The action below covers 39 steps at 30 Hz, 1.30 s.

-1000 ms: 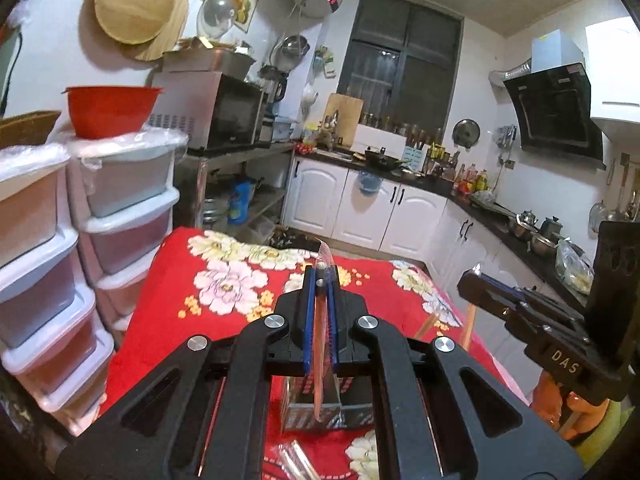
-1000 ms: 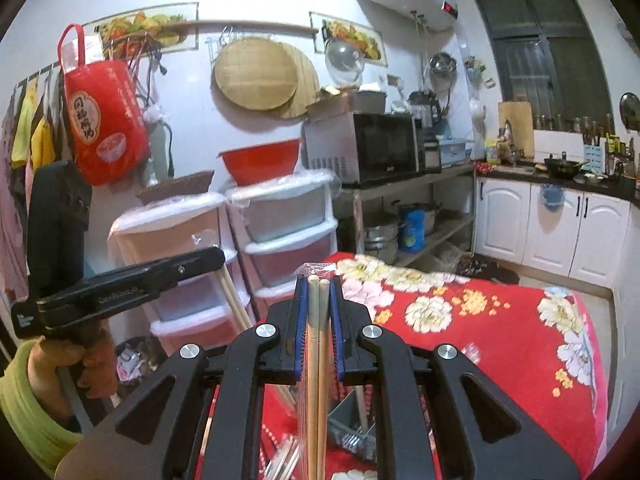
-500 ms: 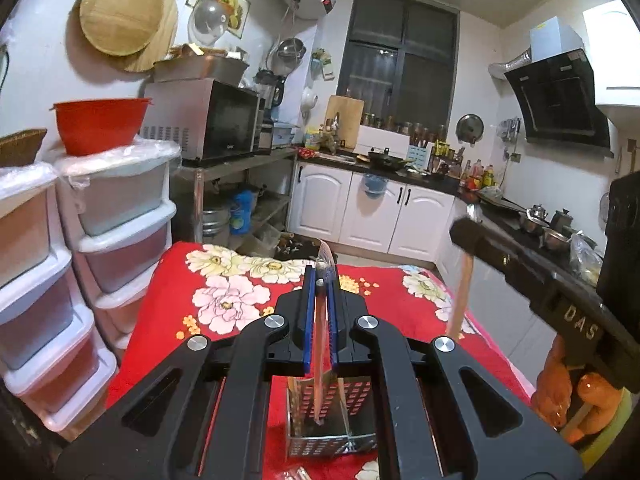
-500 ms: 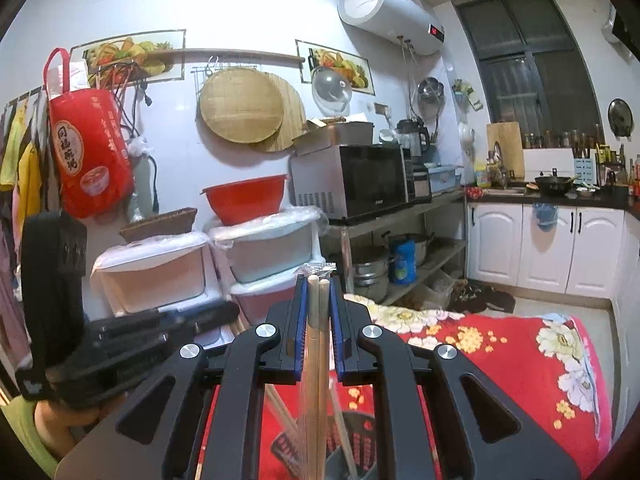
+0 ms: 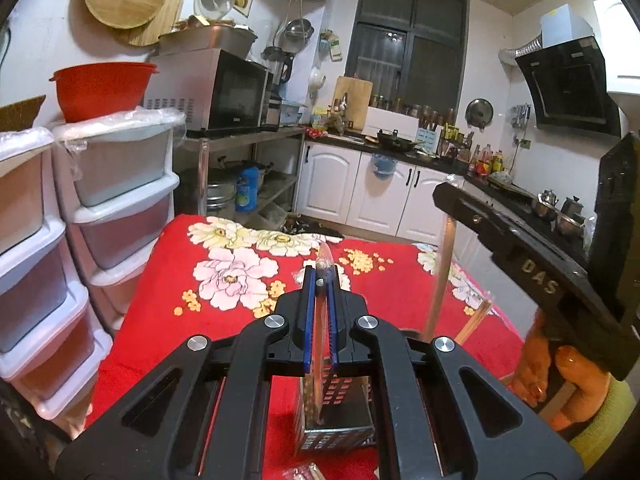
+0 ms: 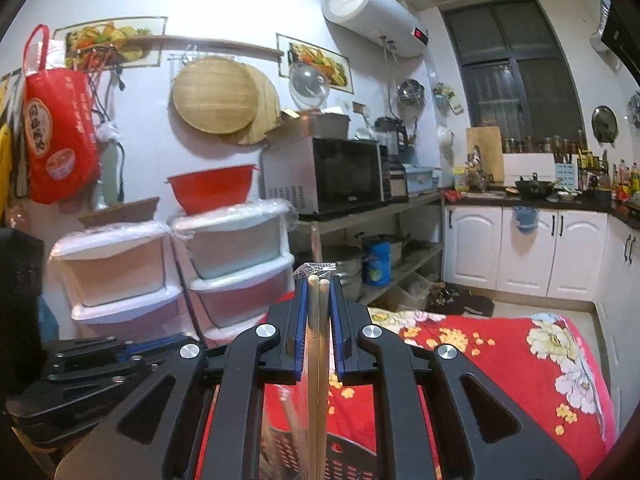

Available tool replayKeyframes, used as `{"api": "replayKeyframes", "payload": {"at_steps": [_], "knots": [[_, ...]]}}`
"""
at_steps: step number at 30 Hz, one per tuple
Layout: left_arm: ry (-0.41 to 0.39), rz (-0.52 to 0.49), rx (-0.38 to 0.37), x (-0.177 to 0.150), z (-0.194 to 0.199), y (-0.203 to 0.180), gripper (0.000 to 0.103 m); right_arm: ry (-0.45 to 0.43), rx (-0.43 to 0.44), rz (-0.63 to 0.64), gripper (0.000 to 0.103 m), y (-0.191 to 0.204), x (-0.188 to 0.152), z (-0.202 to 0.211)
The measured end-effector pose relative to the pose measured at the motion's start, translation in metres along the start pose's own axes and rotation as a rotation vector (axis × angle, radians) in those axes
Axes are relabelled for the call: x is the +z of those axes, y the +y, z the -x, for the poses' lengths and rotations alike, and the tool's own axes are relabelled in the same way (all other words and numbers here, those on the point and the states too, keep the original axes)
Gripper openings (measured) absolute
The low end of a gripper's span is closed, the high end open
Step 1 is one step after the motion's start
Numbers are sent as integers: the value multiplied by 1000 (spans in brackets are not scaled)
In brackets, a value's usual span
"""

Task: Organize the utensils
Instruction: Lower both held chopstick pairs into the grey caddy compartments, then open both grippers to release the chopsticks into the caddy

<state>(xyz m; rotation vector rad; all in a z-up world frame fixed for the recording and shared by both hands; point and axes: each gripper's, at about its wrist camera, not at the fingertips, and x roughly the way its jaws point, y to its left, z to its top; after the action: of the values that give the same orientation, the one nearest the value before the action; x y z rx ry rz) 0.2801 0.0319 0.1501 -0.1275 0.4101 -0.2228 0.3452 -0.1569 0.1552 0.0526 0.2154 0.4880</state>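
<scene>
My left gripper (image 5: 320, 276) is shut on a thin utensil in a clear plastic sleeve (image 5: 322, 344). It hangs over a perforated metal holder (image 5: 336, 420) on the red flowered tablecloth (image 5: 240, 280). My right gripper (image 6: 319, 280) is shut on a pair of wooden chopsticks (image 6: 319, 360), which run down toward the holder (image 6: 348, 460). In the left wrist view the right gripper (image 5: 452, 200) comes in from the right with the chopsticks (image 5: 440, 276) hanging beside the holder. A hand (image 5: 536, 368) grips its handle. The left gripper (image 6: 176, 342) shows low at the left.
Stacked plastic drawers (image 5: 120, 208) with a red bowl (image 5: 100, 88) stand left of the table. A microwave (image 5: 224, 88) sits on a steel rack behind. White cabinets (image 5: 384, 200) and a counter with pots lie beyond. More wrapped utensils (image 5: 304, 474) lie at the front edge.
Both grippers have sunk toward the table. In the left wrist view the right gripper has moved in to the left with its chopsticks. The holder now shows at the bottom of the right wrist view.
</scene>
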Motion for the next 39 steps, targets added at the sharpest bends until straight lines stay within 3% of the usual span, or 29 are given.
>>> {"api": "replayKeyframes", "payload": {"at_steps": [22, 39], "knots": [[82, 11, -13, -29, -27, 7, 2, 171, -73, 31, 11, -6, -59, -18], [127, 45, -10, -38, -24, 12, 2, 265, -76, 35, 12, -5, -55, -7]]}}
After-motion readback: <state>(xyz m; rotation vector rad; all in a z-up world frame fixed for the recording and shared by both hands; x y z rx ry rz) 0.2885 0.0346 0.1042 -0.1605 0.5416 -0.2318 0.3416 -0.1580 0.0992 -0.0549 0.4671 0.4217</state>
